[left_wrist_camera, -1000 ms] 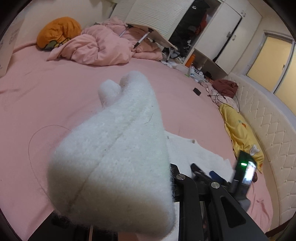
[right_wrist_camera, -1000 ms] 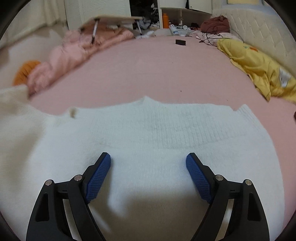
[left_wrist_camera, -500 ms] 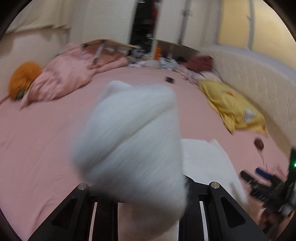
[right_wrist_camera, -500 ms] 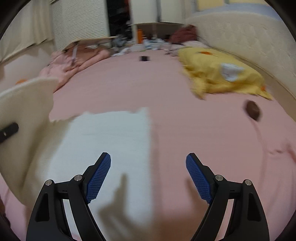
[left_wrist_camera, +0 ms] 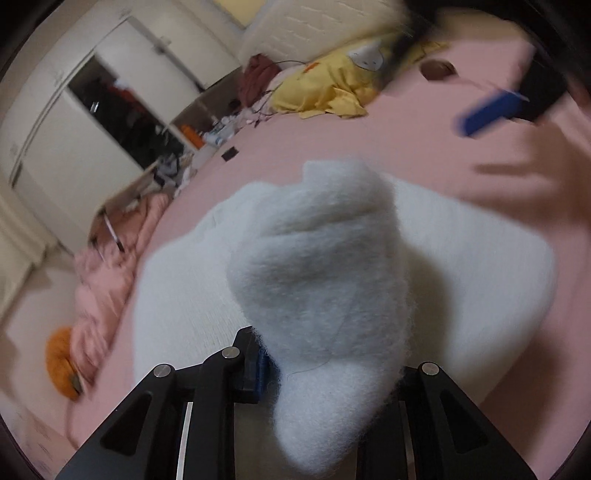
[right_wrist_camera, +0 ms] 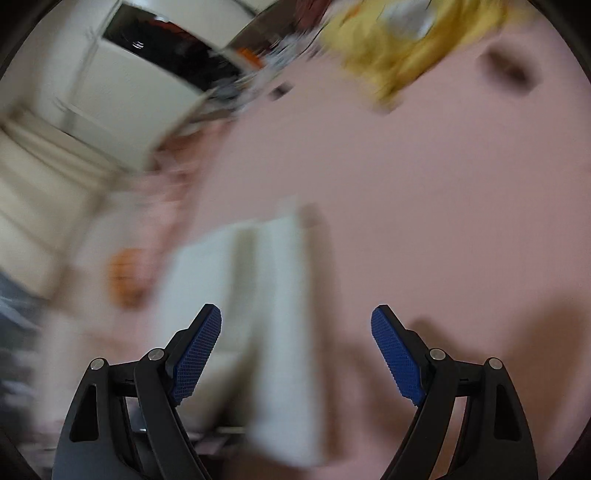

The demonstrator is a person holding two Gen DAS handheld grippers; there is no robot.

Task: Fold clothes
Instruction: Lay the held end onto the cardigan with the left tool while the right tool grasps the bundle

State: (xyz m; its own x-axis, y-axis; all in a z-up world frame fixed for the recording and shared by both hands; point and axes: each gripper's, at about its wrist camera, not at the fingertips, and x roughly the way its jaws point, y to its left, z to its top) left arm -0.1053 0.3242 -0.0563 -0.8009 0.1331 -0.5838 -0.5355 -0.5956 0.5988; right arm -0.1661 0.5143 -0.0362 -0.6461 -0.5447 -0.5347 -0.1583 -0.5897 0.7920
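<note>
A wide pink bed (left_wrist_camera: pixel 332 147) fills the room. A white wardrobe (left_wrist_camera: pixel 74 122) stands open at the far side, beside a cream padded headboard (left_wrist_camera: pixel 295 26).

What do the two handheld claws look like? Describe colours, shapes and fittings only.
Both the left claw and the right claw have black angular arms with triangular cut-outs and round silver pivot screws. The right claw's fingertips carry blue pads with a fine grid texture.

The sweater (left_wrist_camera: pixel 461 258) is lying on the bed (left_wrist_camera: pixel 369 147), with the blanket (left_wrist_camera: pixel 325 92) sitting behind it.
</note>
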